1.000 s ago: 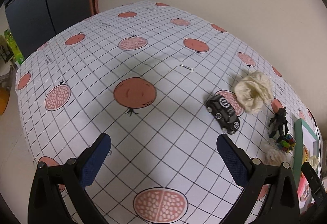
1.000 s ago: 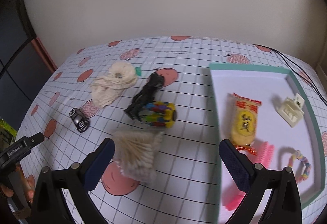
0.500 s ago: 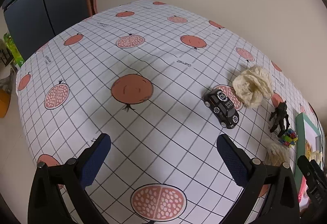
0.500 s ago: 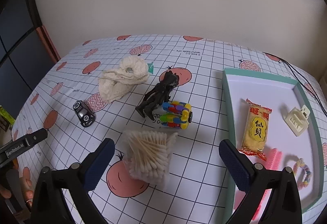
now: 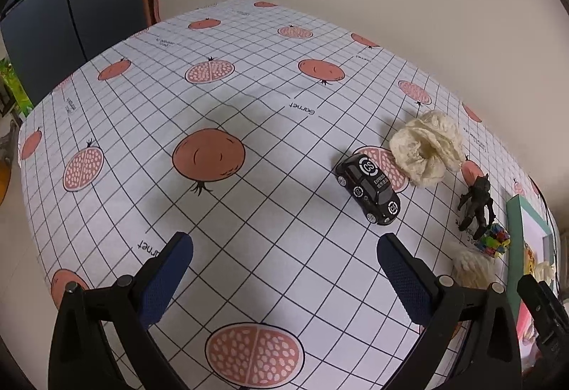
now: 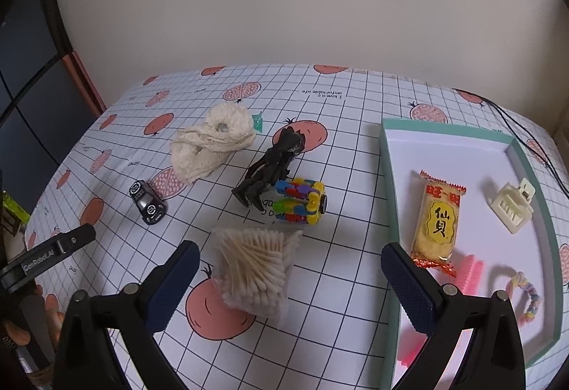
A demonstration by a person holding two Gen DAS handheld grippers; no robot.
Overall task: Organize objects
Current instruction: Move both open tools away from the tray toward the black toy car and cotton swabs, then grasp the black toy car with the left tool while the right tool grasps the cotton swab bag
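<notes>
Both hand-held grippers, left [image 5: 284, 269] and right [image 6: 290, 269], are spread wide, grasping nothing. Swabs [image 6: 254, 269], car [image 6: 147, 202], figure [image 6: 270, 165] and cloth [image 6: 209, 146] lie loose on the surface [image 5: 249, 212]; tray [image 6: 389, 176] alongside evidently collects sorted items.

A smooth, matt printed cloth [image 6: 355, 148] covers the tabletop. The toy car [image 5: 368, 189] is glossy black, the figure [image 6: 270, 167] dull dark plastic. The scrunchie [image 6: 209, 144] is rough cream fabric; the snack packet [image 6: 439, 217] is shiny foil-like film. Both claws carry textured blue pads [image 6: 409, 283].
</notes>
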